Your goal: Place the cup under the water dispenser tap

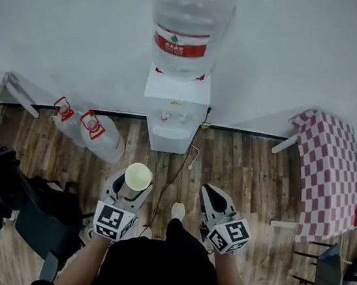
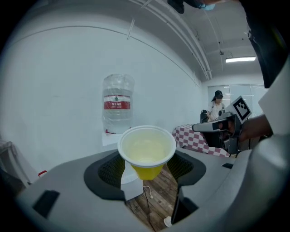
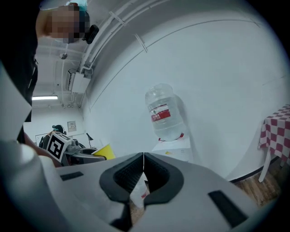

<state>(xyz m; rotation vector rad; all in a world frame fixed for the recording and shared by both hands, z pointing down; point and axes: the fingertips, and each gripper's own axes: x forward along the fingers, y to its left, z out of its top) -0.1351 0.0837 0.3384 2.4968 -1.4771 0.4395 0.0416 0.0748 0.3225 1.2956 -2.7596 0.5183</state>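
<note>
A: What takes up most of the scene?

B: A white wall (image 1: 83, 20) across the top of the head view, and below it a wooden floor (image 1: 253, 175). At the floor's far edge, against the wall and about midway along it, stands the white water dispenser (image 1: 174, 115) with a big clear bottle (image 1: 188, 28) upside down on top.

A: Anything else along that edge?

B: A table (image 1: 329, 173) under a red-and-white checked cloth stands toward the floor's right edge, well apart from the dispenser. Left of the dispenser, two spare bottles (image 1: 103, 138) with red handles lie on the floor, close to the wall.

A: Where are the grippers?

B: Both are low in the head view, held side by side over the near part of the floor and pointing at the dispenser. The left gripper (image 1: 134, 185) has its jaws spread wide and clamped on the cup (image 2: 147, 149), one pad pressing each side.

A: And the cup itself?

B: It is yellow with a pale rim, upright with its mouth up. It is carried in the air in front of the dispenser, roughly in line with it but well short of the taps. The inside looks pale yellow, and I can't tell whether it holds any liquid.

A: The right gripper (image 3: 143, 165)?

B: Its jaws are pressed together edge to edge with nothing between them. It hangs just to the right of the left one, apart from the cup.
</note>
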